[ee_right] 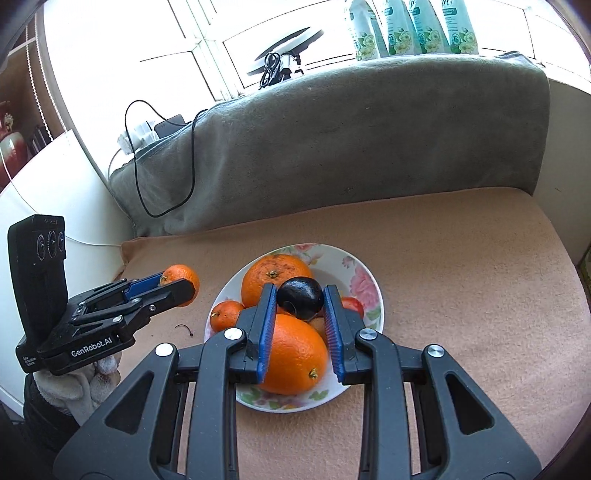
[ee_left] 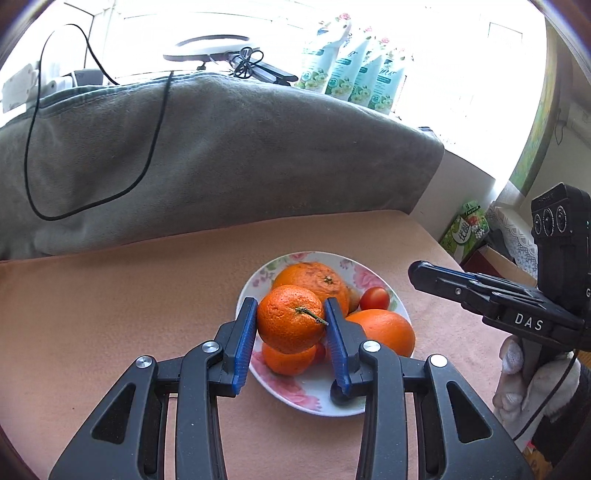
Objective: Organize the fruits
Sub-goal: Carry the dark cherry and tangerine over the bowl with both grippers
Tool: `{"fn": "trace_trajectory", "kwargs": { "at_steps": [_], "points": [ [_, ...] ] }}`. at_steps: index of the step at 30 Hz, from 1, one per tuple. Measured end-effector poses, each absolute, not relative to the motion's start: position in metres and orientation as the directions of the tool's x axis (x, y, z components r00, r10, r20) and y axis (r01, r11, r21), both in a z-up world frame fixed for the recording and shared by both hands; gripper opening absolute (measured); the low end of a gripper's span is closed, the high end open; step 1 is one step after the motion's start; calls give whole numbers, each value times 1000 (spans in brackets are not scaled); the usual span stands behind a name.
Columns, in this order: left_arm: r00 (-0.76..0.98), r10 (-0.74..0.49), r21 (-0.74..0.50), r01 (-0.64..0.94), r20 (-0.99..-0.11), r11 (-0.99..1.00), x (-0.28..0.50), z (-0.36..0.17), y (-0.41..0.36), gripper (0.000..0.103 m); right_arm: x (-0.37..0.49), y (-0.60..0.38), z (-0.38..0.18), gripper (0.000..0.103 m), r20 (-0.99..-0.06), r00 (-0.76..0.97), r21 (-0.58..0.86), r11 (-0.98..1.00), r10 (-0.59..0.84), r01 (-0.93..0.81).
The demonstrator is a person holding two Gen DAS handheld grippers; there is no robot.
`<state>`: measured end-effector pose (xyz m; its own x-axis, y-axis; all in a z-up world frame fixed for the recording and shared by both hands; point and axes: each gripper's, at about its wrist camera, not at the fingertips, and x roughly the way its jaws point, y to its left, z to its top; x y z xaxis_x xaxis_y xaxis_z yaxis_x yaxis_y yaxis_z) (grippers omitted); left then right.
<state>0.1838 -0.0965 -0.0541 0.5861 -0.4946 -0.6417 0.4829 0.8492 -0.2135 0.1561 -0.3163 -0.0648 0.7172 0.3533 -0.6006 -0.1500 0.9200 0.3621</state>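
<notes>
A floral plate (ee_left: pixel 280 384) (ee_right: pixel 364 280) sits on a peach cloth and carries two large oranges (ee_left: pixel 314 278) (ee_right: pixel 295 350), a small tangerine (ee_right: pixel 226 314) and a cherry tomato (ee_left: pixel 374 298). Above the plate's left side, my left gripper (ee_left: pixel 291 303) is shut on a stemmed tangerine (ee_left: pixel 290 321). The right wrist view shows that gripper (ee_right: pixel 184 286) at the left with the tangerine (ee_right: pixel 183 276) in it. My right gripper (ee_right: pixel 301 290) is shut on a dark round fruit (ee_right: pixel 300 298) over the plate. From the left wrist view, the right gripper (ee_left: pixel 419 271) appears side-on, its fruit hidden.
A grey blanket (ee_left: pixel 221 155) drapes the ledge behind, with a black cable (ee_left: pixel 33 155) across it. Green floral packs (ee_right: pixel 406 26) and a ring light (ee_left: pixel 210 46) stand on the sill. A small dark stem (ee_right: pixel 184 328) lies on the cloth (ee_right: pixel 461 277). Boxes (ee_left: pixel 465 232) sit at the right.
</notes>
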Motion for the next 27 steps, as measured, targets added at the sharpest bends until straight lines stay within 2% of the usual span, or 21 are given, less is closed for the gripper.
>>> {"fn": "trace_trajectory", "kwargs": {
  "at_steps": [27],
  "points": [
    [540,-526,-198,550,-657,811,188,-57,-150,35,238,-332,-101,27,-663,572,465,864,483,-192]
  ]
}}
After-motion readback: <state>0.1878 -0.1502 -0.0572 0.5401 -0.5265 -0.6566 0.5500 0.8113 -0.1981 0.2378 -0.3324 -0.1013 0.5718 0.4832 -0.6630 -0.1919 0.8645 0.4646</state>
